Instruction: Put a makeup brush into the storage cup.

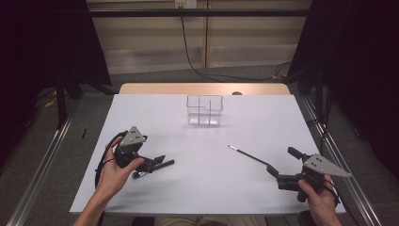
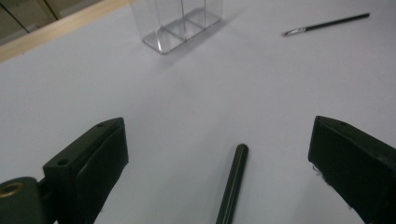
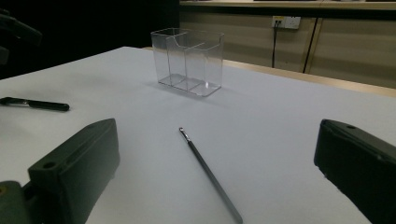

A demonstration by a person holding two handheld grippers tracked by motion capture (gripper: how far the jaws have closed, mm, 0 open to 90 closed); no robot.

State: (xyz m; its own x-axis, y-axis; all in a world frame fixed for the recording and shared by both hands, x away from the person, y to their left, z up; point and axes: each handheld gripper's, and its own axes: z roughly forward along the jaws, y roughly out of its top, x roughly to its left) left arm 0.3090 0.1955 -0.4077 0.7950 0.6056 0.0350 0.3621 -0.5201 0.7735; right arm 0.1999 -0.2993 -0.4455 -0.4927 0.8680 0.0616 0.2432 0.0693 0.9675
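Both tongs — left (image 1: pixel 160 163), right (image 1: pixel 271 169) — jaws wide apart.

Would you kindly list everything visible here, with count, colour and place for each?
Clear organiser: one, transparent, divided into compartments, far middle of the table.
Thin brush: one, black with a metal tip, right of centre, between the right gripper's fingers.
Thick pen: one, black, left of centre, between the left gripper's fingers.
Table: one, white top with a wooden far edge.
Left gripper: one, black, open, held in the left hand.
Right gripper: one, black, open, held in the right hand.
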